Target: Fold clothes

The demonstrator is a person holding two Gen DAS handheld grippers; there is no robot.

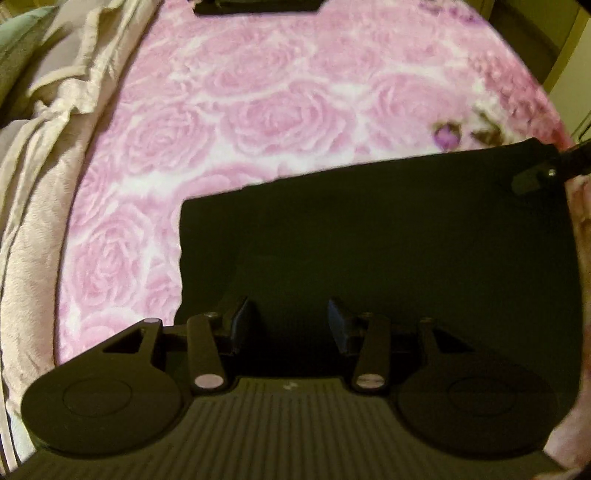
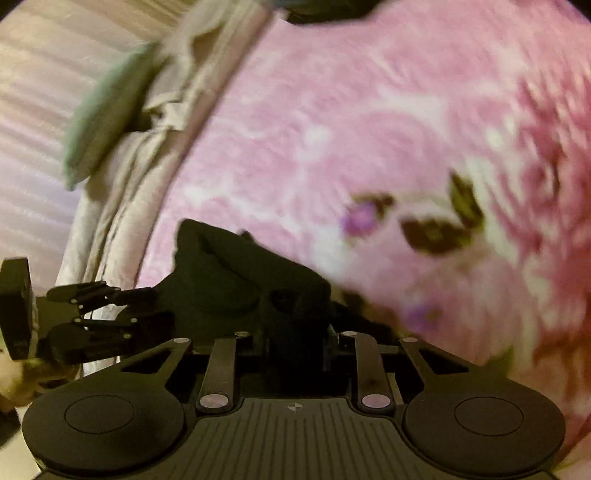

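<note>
A black garment [image 1: 369, 236] lies folded flat on the bed, on a pink blanket [image 1: 266, 110] printed with big roses. The left claw [image 1: 291, 321] hovers just over the garment's near edge with its two fingers spread apart and nothing between them. The right claw [image 2: 297, 343] sits at the garment's far right corner as the left camera sees it; in its own blurred view the dark cloth [image 2: 251, 280] bunches right up between its fingers, so it seems to be pinching the fabric, though black on black makes this hard to confirm. A rumpled cream sheet [image 1: 55, 122] runs along the left side of the blanket, with a green pillow [image 2: 103, 118] beyond it. Another dark object [image 1: 255, 6] rests at the far edge of the bed. No writing or label can be read anywhere
</note>
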